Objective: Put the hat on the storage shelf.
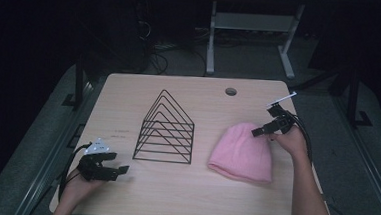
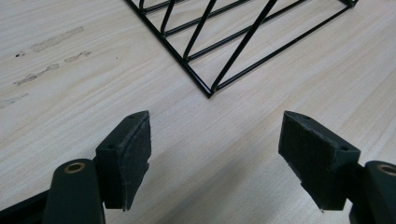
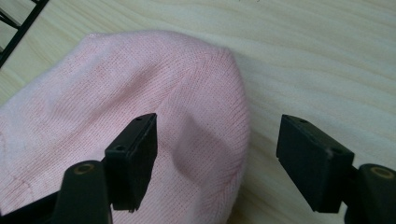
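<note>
pink knit, a soft hat (image 1: 242,152), lies flat on the wooden table (image 1: 183,197) to the right of a black wire rack (image 1: 166,130), its rounded crown toward the far side and its band toward the person. the right gripper (image 1: 258,132) hangs at the crown's right edge, held in the person's right hand (image 1: 291,140). in the right gripper view its jaws stand wide apart, one over the pink knit and the other over bare wood just off the hat's edge, so that the edge of the crown lies between them. the pads (image 3: 135,158) do not press on the cloth; whether the tip of the one over the knit grazes it cannot be told. nothing is pinched.

the left gripper (image 1: 123,170) rests low at the near left of the table, well apart from the hat, in the person's left hand (image 1: 81,186), with its grey three-cornered plate on top. in the left gripper view its jaws are also spread wide, with only bare wood between them. the near corner of the rack lies just ahead of them, not touching either pad (image 2: 128,156). a few faint scuff marks (image 2: 51,58) show on the wood to the left of that corner.
</note>
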{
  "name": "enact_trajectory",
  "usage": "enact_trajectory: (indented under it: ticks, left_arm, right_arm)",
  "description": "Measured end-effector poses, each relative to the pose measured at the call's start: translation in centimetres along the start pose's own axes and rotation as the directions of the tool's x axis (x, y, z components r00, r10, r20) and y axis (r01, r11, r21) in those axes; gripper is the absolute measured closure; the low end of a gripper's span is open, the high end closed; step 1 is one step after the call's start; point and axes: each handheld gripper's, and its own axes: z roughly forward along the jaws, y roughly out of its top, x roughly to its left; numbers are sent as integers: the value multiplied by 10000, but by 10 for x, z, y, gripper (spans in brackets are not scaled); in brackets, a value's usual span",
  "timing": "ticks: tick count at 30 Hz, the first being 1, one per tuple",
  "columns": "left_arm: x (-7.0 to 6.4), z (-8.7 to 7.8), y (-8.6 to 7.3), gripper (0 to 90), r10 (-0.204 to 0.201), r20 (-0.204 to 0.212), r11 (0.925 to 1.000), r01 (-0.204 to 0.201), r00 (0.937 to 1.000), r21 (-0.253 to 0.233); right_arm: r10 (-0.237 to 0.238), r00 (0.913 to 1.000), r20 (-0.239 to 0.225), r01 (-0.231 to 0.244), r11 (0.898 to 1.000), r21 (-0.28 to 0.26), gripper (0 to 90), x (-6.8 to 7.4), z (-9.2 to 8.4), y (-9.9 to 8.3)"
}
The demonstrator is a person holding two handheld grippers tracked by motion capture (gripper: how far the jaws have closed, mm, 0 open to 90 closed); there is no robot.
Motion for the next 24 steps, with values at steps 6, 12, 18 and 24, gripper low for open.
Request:
enact_trajectory:
  ticks: [6, 12, 18, 24]
  left_arm:
    - [0, 0, 0, 256, 68, -15, 10000, -68, 10000, 44]
    - [1, 1, -1, 256, -44, 0, 10000, 44, 10000, 30]
    - [0, 1, 0, 256, 69, 2, 10000, -69, 10000, 52]
    - [1, 1, 0, 256, 67, -11, 9999, -66, 10000, 103]
  right_arm:
    - [-5, 9999, 151, 3, 10000, 90, 334, 0, 5, 2]
    - [22, 9999, 124, -26, 9994, 340, 441, -1, 13, 3]
    - [74, 10000, -42, -72, 9993, 355, 532, 0, 18, 4]
    - [185, 9995, -245, -177, 9993, 325, 584, -1, 21, 1]
